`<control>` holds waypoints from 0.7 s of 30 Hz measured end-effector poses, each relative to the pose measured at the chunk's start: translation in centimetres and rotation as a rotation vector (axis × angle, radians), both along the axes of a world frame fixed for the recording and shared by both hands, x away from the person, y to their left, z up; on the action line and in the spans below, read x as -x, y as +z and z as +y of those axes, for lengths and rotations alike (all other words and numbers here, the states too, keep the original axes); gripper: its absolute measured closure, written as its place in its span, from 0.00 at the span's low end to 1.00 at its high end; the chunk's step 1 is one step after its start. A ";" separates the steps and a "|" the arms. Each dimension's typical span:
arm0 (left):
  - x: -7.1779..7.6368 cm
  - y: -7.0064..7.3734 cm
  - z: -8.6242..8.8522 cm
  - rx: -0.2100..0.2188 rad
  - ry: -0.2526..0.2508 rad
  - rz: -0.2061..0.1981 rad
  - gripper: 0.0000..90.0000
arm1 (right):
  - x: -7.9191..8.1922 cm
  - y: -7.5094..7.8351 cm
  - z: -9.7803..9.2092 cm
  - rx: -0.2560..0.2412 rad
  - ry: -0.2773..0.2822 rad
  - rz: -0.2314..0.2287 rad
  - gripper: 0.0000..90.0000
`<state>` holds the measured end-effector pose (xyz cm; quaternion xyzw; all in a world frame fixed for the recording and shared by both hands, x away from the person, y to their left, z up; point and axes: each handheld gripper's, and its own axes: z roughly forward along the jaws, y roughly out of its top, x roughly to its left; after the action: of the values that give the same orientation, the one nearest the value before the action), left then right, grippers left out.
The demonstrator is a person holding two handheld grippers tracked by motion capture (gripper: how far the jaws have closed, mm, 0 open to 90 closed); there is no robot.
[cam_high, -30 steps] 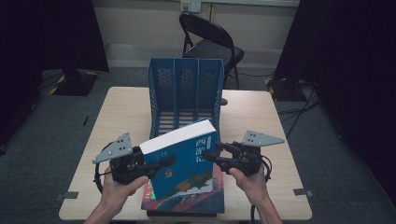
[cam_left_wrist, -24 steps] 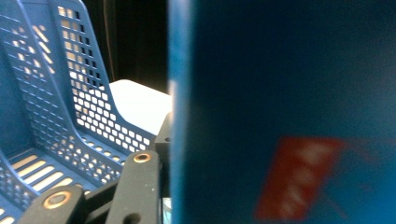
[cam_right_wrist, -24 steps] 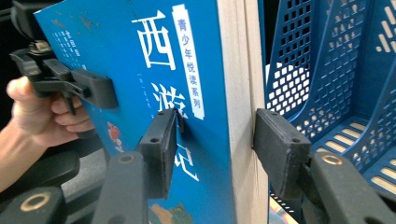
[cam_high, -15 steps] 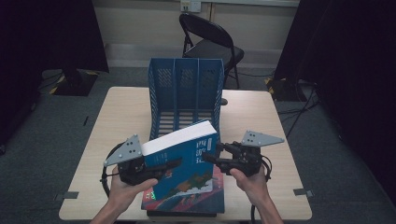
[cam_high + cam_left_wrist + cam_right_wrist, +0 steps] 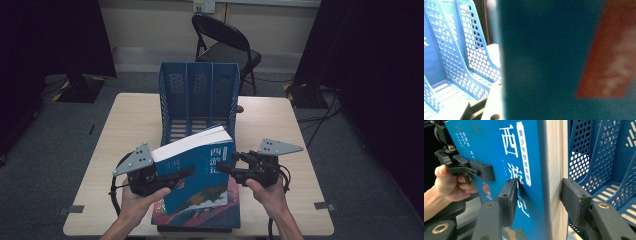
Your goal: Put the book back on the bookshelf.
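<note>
Mostly book (image 5: 564, 60), blurred close.

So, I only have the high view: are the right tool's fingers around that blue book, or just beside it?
Observer: Around it. The right gripper view shows the right gripper with one finger against the blue book cover and the other at its page side.
Operator: Is it squeezing?
Observer: I cannot tell; the finger at the pages sits very close to them.
Operator: And the other hand?
Observer: That same view shows a finger of the left gripper lying flat on the cover.
Operator: What's beyond the book?
Observer: The left gripper view shows the file rack dividers just past the book's edge.
</note>
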<state>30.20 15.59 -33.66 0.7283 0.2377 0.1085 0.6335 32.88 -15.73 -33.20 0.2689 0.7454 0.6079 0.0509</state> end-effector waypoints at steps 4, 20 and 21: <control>-0.5 -0.1 0.1 0.025 -0.002 0.016 0.64 | 0.0 0.0 0.0 0.008 -0.002 -0.001 0.54; -0.5 0.1 0.2 0.021 0.070 0.061 0.67 | -1.0 -1.1 0.0 0.005 0.008 0.012 0.56; -0.5 0.1 0.2 0.026 0.081 0.073 0.67 | -1.0 -1.3 0.1 -0.002 0.018 0.019 0.55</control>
<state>30.72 15.82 -33.54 0.7132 0.2913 0.1041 0.6289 33.93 -15.63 -34.53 0.2680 0.7477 0.6064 0.0380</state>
